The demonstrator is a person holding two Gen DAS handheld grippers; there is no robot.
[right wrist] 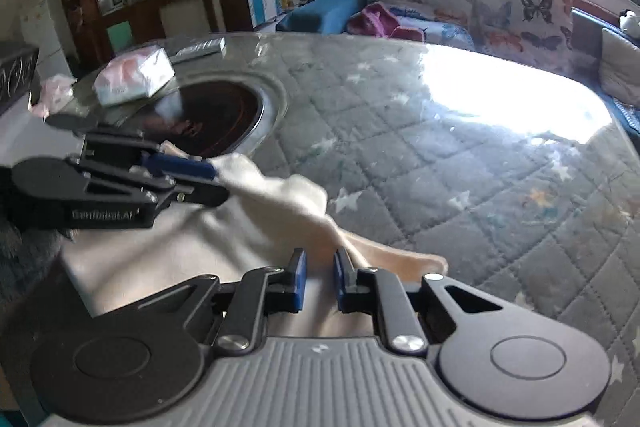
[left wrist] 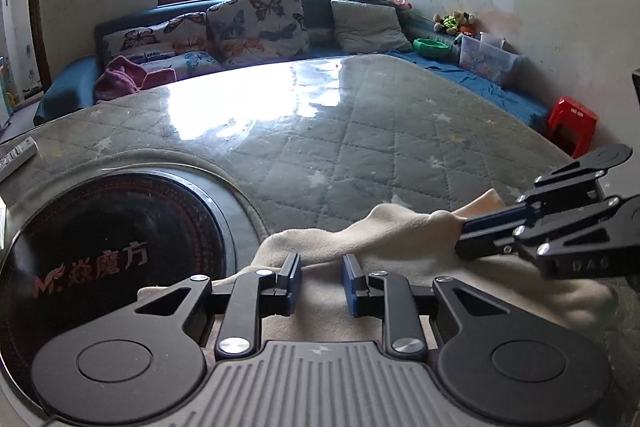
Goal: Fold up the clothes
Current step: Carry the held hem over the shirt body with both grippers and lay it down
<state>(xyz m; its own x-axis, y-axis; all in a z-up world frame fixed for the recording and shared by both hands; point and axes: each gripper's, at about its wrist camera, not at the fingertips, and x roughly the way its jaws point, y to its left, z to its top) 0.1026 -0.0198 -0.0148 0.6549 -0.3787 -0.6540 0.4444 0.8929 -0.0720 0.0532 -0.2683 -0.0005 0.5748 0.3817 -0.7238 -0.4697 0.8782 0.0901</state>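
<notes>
Cloth: a cream fleece garment (left wrist: 400, 227) lies rumpled at the near edge of the quilted grey, glass-topped bench (left wrist: 360, 131).
Right gripper (left wrist: 466, 233): I see it clenched on a raised fold, probably to carry it over.
Left gripper (right wrist: 218, 173): its own camera shows a gap between the jaws; the right view shows it pinching a cloth edge beside the round black cooktop (right wrist: 224, 115).
</notes>
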